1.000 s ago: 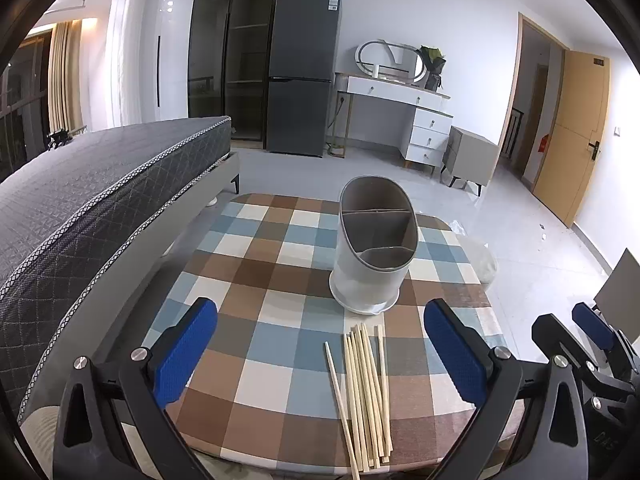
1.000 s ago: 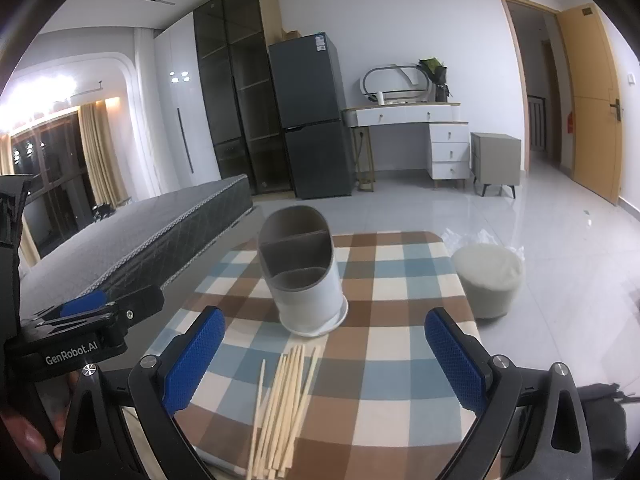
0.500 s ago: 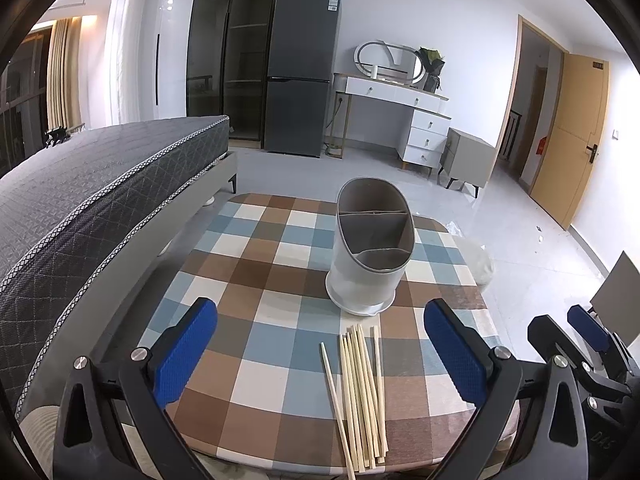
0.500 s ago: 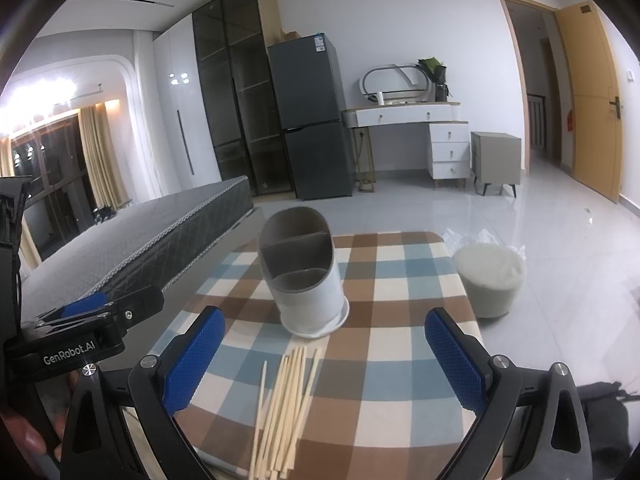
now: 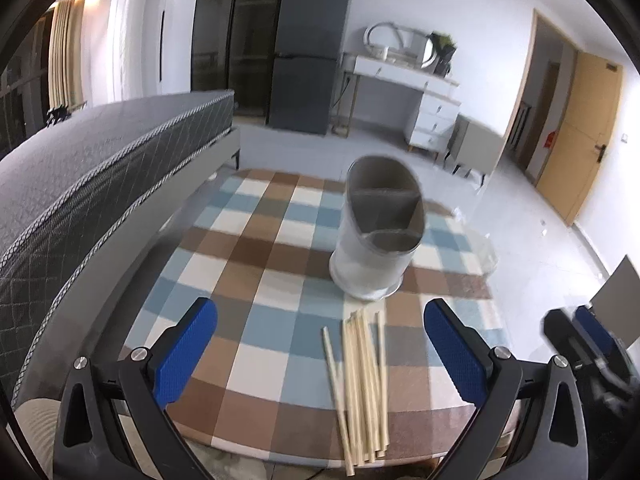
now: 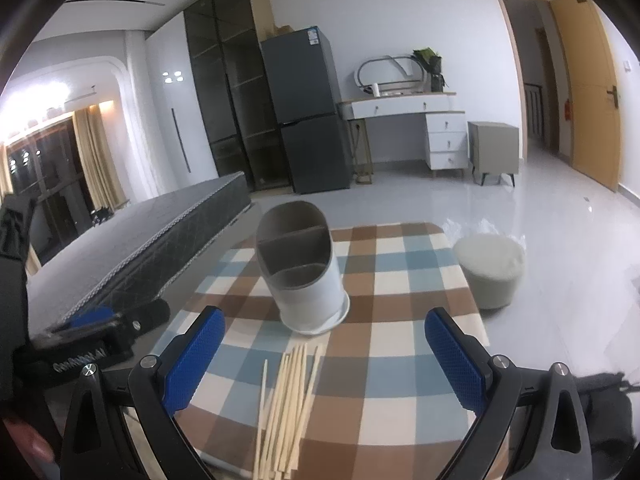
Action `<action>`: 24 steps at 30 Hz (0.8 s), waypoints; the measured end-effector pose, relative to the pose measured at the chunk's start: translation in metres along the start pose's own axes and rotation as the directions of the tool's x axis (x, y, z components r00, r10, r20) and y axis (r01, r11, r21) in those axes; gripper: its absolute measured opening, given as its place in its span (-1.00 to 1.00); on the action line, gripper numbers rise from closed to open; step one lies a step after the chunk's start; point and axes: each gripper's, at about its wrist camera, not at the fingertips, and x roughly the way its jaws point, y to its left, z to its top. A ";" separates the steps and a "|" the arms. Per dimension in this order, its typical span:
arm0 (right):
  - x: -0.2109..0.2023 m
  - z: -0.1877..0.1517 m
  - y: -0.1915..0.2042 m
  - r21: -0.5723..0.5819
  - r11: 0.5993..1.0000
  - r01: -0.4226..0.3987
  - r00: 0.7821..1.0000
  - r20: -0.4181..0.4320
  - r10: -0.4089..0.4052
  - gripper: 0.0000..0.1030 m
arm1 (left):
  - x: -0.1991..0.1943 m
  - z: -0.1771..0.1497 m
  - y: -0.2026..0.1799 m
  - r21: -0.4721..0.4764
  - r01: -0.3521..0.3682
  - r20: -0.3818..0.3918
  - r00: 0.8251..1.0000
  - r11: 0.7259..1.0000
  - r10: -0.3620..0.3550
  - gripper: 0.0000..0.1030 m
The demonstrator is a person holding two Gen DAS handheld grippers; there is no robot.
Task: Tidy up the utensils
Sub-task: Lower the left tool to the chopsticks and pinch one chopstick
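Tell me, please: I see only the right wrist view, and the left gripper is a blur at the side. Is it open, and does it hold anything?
Observer: The left wrist view shows the left gripper wide open and holding nothing. It is above the near part of the table, and the chopsticks lie a little right of its middle.
Operator: In my view the chopsticks run out of the picture at the bottom. Where are their near ends?
Observer: Most end about at the table's near edge. The leftmost one sticks out past that edge.
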 end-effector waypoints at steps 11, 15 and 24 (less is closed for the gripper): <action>0.041 -0.001 -0.018 0.043 0.997 0.066 0.988 -0.143 -0.059 0.96 | 0.107 -0.024 0.012 -0.038 -0.082 -0.368 0.928 0.996 0.063 0.86; 0.055 -0.004 -0.023 0.018 0.994 0.111 0.974 -0.199 -0.105 0.96 | 0.137 -0.035 0.009 0.000 -0.121 -0.456 0.883 0.993 0.107 0.72; 0.077 -0.009 -0.038 0.096 0.990 0.099 0.955 -0.290 -0.067 0.96 | 0.162 -0.047 -0.004 0.031 -0.107 -0.533 0.839 0.994 0.107 0.25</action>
